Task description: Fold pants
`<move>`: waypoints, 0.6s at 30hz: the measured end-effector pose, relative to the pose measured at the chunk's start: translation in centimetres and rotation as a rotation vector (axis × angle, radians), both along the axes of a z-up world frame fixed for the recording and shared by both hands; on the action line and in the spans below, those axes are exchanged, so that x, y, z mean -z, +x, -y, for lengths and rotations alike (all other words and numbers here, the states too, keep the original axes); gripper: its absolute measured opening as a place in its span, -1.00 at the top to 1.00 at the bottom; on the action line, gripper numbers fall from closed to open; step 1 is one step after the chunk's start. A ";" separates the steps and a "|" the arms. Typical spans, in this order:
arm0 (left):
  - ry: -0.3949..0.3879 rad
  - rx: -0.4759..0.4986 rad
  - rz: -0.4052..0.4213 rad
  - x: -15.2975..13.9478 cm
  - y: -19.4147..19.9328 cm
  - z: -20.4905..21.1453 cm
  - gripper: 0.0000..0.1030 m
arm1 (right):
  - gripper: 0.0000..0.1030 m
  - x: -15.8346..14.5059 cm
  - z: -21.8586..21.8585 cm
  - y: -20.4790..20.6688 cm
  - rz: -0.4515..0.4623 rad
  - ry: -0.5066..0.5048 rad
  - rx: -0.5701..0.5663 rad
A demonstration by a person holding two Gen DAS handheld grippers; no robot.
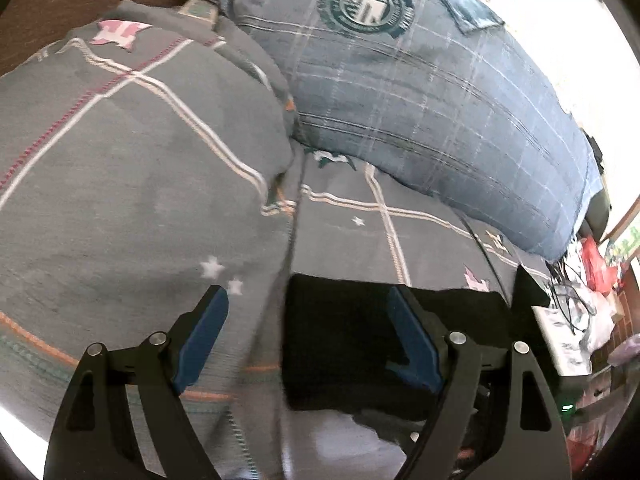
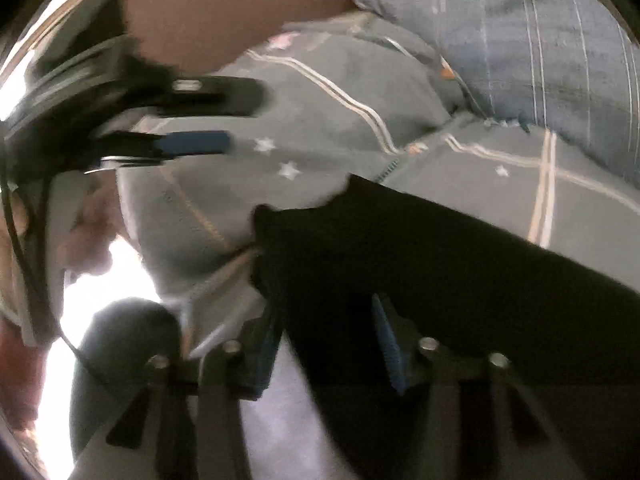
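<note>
The black pants [image 2: 460, 272] looked soft and limp, best pinched at an edge; the right tool [image 2: 326, 344] stood half-open around the pants, grip unclear; beside the pants the left tool [image 1: 308, 340] gaped empty.

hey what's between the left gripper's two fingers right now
In the left wrist view, the left gripper stands open over the grey checked bedcover. Only the edge of the black pants reaches into the gap, beside the right finger.

The right wrist view is smeared with blur, so whether the right gripper [image 2: 326, 344] presses the black pants [image 2: 460, 280] cannot be told. The pants run off the right edge there. In the left wrist view, the left gripper's [image 1: 308, 336] right finger covers part of the pants [image 1: 340, 340]
</note>
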State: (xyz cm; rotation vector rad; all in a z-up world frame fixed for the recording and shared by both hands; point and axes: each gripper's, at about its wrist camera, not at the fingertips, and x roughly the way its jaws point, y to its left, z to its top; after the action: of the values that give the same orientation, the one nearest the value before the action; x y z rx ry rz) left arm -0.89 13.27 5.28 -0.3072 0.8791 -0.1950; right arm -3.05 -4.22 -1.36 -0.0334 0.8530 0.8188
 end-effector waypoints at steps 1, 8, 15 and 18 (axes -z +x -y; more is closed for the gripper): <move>-0.003 0.009 -0.003 0.0 0.1 0.5 -0.61 | 0.08 -0.5 0.8 -0.4 -0.013 0.014 0.000; 0.037 0.153 -0.023 0.7 0.6 7.1 -0.60 | 0.04 -3.4 13.3 -3.1 0.027 0.022 0.264; 0.040 0.253 -0.094 2.9 1.1 12.9 -0.60 | -0.26 -6.6 28.4 -1.5 0.065 -0.061 0.639; 0.041 0.272 -0.115 3.7 1.4 14.6 -0.60 | -0.45 -7.3 33.1 0.0 0.077 -0.068 0.734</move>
State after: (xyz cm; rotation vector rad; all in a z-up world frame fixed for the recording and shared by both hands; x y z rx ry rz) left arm 0.52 -1.30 1.61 -0.1603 1.0367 -0.4137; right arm -3.06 -37.27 5.99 0.1790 0.7418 0.0986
